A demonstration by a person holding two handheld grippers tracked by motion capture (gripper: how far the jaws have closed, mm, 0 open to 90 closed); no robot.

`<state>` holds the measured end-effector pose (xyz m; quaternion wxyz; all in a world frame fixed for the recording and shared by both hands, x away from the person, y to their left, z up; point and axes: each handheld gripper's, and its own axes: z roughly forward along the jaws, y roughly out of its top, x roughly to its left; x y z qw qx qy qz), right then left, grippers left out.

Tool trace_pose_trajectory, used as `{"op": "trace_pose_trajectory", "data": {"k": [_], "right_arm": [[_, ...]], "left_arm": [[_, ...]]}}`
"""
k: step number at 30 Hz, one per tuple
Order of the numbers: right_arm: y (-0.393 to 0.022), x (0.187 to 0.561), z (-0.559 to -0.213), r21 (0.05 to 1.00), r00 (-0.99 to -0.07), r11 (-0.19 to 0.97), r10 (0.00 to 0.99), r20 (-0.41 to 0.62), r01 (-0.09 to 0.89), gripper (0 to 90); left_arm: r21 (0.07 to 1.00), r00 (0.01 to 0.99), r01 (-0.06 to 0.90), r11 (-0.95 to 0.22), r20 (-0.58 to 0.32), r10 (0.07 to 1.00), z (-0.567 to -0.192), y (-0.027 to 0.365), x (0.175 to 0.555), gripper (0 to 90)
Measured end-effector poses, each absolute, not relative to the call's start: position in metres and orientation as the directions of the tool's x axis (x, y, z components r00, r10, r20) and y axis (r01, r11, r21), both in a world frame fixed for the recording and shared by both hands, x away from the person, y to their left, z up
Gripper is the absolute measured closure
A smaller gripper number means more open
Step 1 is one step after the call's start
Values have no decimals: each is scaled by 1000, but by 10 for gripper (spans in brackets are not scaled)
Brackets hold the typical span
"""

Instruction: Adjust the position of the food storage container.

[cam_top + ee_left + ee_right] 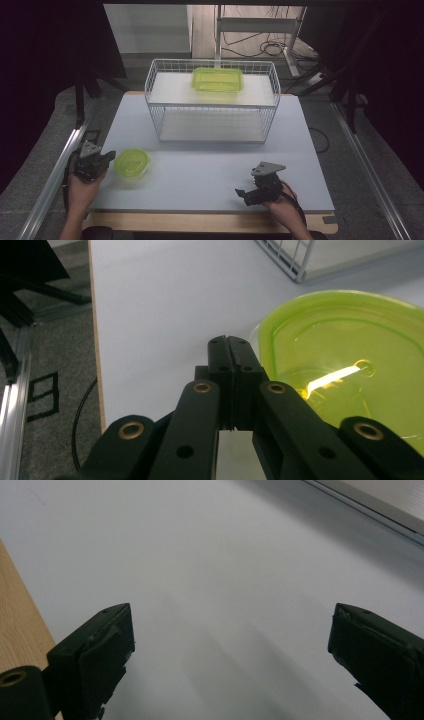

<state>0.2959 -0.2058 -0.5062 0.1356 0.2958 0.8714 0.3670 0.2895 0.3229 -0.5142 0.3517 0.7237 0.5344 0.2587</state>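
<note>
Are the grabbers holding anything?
No. The left gripper is shut on nothing, just beside the round green tub. The right gripper is open over the bare table.

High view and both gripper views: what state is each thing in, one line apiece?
Left gripper: jaws shut, nothing between them, beside the round container.
Right gripper: jaws wide open, over bare table.
Round green container: lid on, upright on the table.
Rectangular green container: lid on, flat on the wire rack's top shelf.
Wire rack: upright, lower shelf bare.
</note>
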Motion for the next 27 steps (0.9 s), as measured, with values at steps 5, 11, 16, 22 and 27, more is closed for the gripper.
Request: {"op": "trace_pose_trajectory", "data": {"k": [5,11,16,22,27], "right_arm": [[-205,296,-507,713,-793,565,608,-20,416,55],[-205,296,-509,704,-797,574,604,-21,417,55],[-204,296,-509,698,-799,581,601,-22,417,55],[-205,296,-510,696,-800,584,600,-22,419,55],[-205,296,-510,694,-800,586,599,-23,419,55]], "left_arm": [[781,296,597,-184,-1,955,-515,318,288,898],[771,314,605,-202,2,949,-514,305,287,898],[763,352,608,-221,-10,936,-513,288,284,898],[753,416,600,-270,-6,910,-511,260,280,898],[751,458,586,-304,3,889,-510,245,279,898]]}}
